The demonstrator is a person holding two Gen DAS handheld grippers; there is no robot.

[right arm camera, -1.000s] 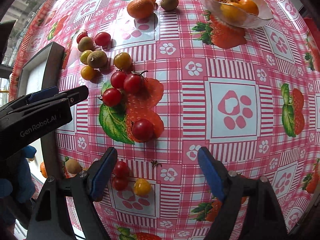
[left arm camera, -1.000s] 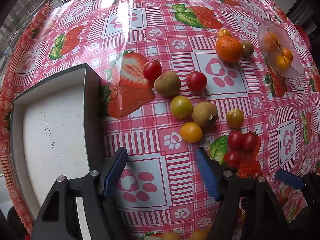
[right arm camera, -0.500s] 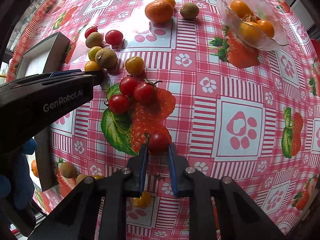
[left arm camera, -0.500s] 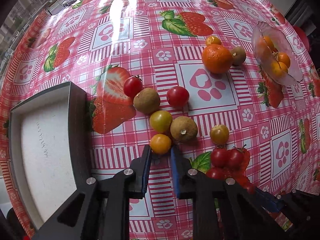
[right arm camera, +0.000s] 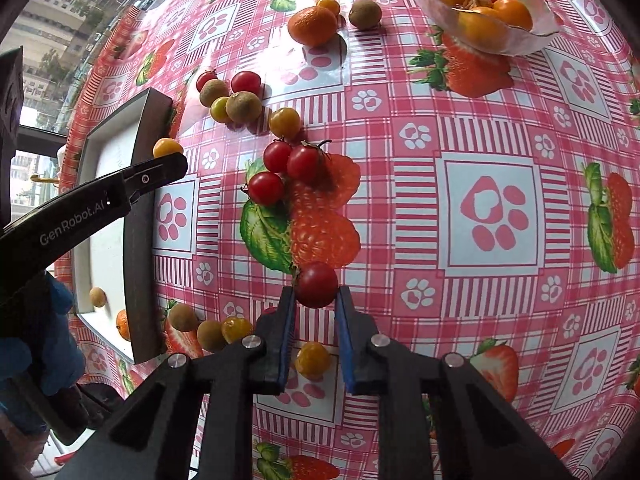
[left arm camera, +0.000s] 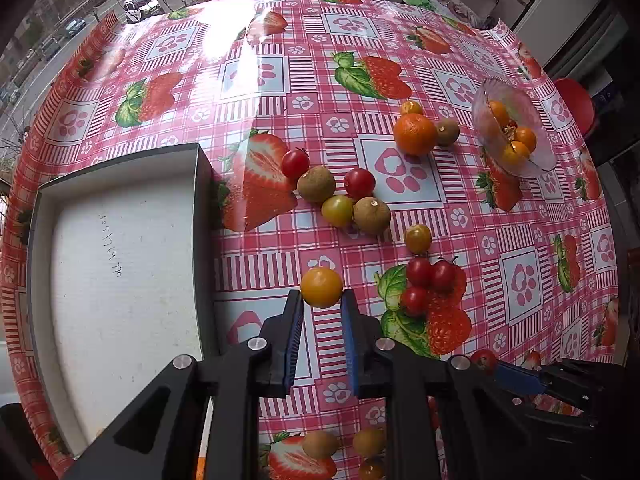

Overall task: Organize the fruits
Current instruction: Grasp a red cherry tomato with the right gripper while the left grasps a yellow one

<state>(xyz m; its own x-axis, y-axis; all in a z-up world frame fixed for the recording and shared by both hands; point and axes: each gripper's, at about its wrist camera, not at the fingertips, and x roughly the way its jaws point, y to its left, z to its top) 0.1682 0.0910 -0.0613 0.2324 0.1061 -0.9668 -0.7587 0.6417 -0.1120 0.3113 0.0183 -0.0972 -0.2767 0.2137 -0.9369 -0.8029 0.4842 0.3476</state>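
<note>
My left gripper [left arm camera: 321, 298] is shut on a yellow-orange cherry tomato [left arm camera: 321, 286] and holds it above the tablecloth, right of the dark-rimmed white tray [left arm camera: 120, 264]. My right gripper [right arm camera: 316, 294] is shut on a red cherry tomato [right arm camera: 317, 285], lifted above the cloth. Loose fruit lies in a cluster: red tomatoes [left arm camera: 426, 280], brown longans [left arm camera: 372, 215], yellow tomatoes [left arm camera: 338, 211]. A mandarin [left arm camera: 415, 134] lies farther back. In the right wrist view the left gripper [right arm camera: 168, 160] with its tomato [right arm camera: 167, 147] is beside the tray [right arm camera: 140, 216].
A clear glass bowl [left arm camera: 532, 160] with orange fruits stands at the far right, also in the right wrist view [right arm camera: 536, 38]. A few fruits [right arm camera: 208, 330] lie near the table's front edge by the tray corner. A longan [right arm camera: 97, 297] and an orange fruit lie inside the tray.
Both grippers went from wide open to shut, each on a tomato. Both have since lifted their tomatoes off the cloth; the left pulled back from the cluster.
</note>
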